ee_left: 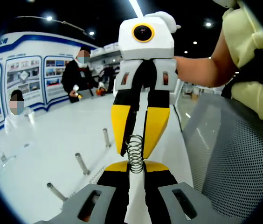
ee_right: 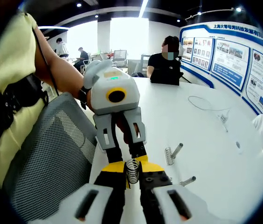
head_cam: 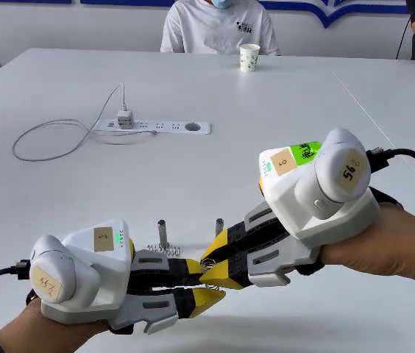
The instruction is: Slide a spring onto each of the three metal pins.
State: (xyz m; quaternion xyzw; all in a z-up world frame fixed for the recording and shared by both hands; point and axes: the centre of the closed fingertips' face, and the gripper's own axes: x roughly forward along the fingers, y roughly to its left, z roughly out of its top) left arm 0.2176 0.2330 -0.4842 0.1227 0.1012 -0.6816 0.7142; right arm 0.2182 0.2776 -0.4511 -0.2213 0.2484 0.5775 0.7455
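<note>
While both grippers meet tip to tip above the white table (head_cam: pixel 82 220), a coil spring (ee_left: pixel 134 151) stands between them. The left gripper (ee_left: pixel 135 169) has its jaws pressed in on the spring's near end, and the right gripper (ee_right: pixel 132 169) appears to pinch the far end from the opposite side. This looks like a regrip or handover before threading.

In the left gripper view, three metal pins stand in a row off to the left of the jaws and beyond them. The middle pin (ee_left: pixel 81 164) and its two neighbours all look bare. A spare spring (ee_right: pixel 169 155) lies on its side just beside the pin nearest the right gripper's tips.

To do this step well, probably only one gripper should end up holding the spring. It should grip across the coils near one end, so the other end and its bore stay open. The pinch wants to be light, because a hard squeeze could buckle the coil or flick it out sideways. The open end should then be brought over a pin top with the spring's axis in line with the pin, and lowered without tilt.
</note>
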